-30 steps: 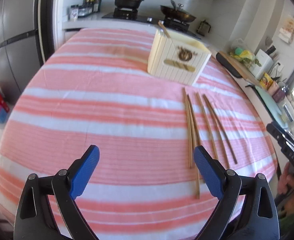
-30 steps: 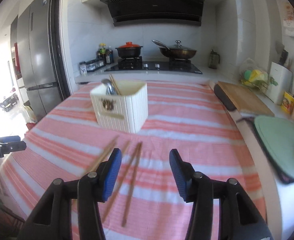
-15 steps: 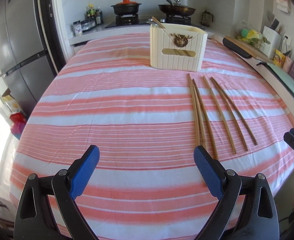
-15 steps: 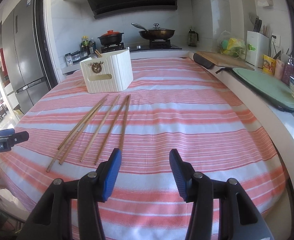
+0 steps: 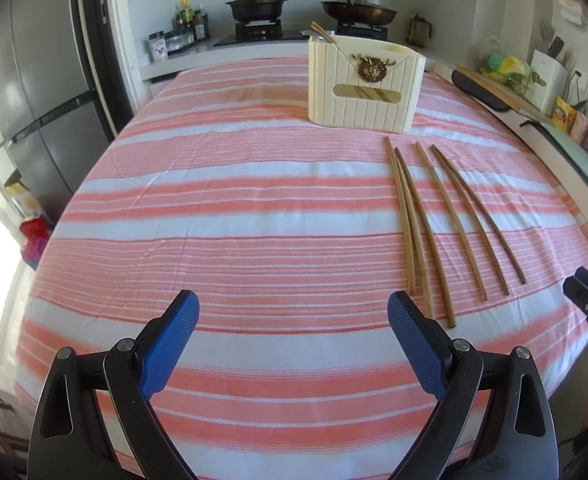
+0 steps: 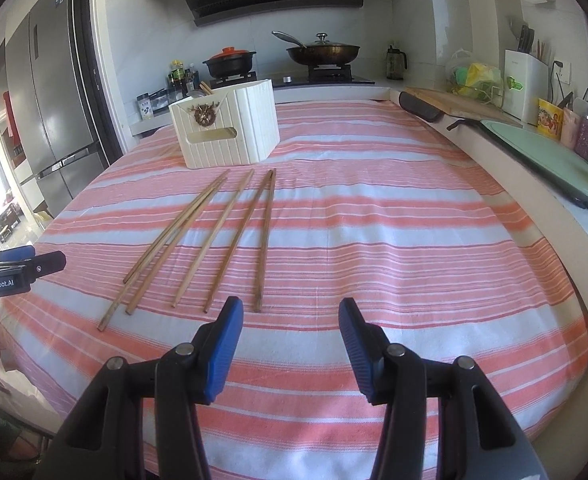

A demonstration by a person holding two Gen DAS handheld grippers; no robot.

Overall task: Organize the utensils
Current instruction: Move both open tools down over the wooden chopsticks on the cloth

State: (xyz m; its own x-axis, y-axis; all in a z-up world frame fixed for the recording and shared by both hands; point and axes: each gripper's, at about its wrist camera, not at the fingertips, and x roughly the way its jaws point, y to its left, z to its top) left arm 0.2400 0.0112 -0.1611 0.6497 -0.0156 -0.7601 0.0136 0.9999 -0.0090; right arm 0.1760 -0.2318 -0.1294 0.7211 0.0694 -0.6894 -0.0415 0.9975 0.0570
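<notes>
**A:** so what changed in the last second? Looks like we pulled both tongs back. A second ago the right tongs [image 6: 290,344] were right over the chopsticks [image 5: 433,224] near the holder box [image 5: 365,84]; now they hang at the near edge of the worktop [image 6: 393,240], with the chopstick ends just ahead of the left pad.

**B:** yep, and the left tongs [image 5: 294,344] have levelled out too. Both are spread wide and carrying nothing. We'd guess no stick has been picked yet, so we're at the lining-up stage.

**A:** where do the sticks point?

**B:** six or so of them lie flat on the striped cloth, roughly side by side. Their long axis runs from our edge toward the box, far tips just short of its front. The box already holds a few utensils.
</notes>
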